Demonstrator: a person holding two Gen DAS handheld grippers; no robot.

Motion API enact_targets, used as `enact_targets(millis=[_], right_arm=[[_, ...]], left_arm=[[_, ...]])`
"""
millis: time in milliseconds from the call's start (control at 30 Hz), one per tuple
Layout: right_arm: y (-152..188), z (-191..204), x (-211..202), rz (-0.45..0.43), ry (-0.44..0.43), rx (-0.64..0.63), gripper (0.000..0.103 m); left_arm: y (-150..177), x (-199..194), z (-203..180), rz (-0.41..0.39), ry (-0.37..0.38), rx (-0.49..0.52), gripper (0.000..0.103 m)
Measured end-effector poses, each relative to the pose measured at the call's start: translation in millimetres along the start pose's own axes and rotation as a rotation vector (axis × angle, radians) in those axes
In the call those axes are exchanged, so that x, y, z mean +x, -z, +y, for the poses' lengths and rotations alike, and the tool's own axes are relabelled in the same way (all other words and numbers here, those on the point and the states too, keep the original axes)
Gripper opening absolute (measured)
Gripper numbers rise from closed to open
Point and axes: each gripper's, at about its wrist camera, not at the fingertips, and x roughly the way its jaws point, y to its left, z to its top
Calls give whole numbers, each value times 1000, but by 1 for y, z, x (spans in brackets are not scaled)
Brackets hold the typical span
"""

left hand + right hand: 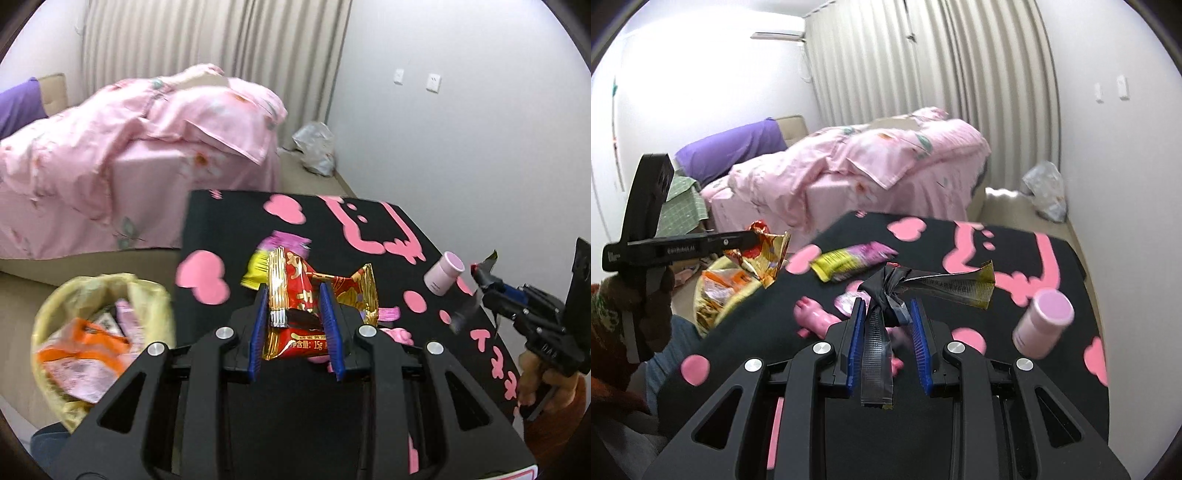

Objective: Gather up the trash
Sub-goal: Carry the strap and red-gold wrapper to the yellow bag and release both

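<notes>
My left gripper (293, 290) is shut on a red and gold snack wrapper (295, 271), held in the air above the black table with pink shapes (229, 214). To its lower left stands a bin lined with a yellow bag (92, 282), holding several wrappers. My right gripper (888, 304) is shut on a crumpled black and silver wrapper (886, 288) with a yellowish end. A yellow and purple wrapper (849, 260) lies on the table beyond it. In the right wrist view the left gripper (753, 236) carries the red wrapper (766, 258) over the bin (718, 264).
A pink bottle (1043, 321) lies on its side at the table's right. A pink pig toy (816, 317) and a small pink packet (846, 304) sit near my right fingers. Behind the table are a bed with pink bedding (147, 147) and a plastic bag (316, 147) on the floor.
</notes>
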Motion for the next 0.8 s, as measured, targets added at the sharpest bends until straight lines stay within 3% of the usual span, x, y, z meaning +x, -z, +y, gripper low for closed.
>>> enact_targets(millis=[367, 800], right_arm=[[-49, 85, 24, -11, -88, -191, 25], [-86, 166, 76, 28, -243, -305, 25]], left_arm=[[18, -56, 81, -101, -123, -132, 27], [54, -83, 179, -104, -291, -298, 27]])
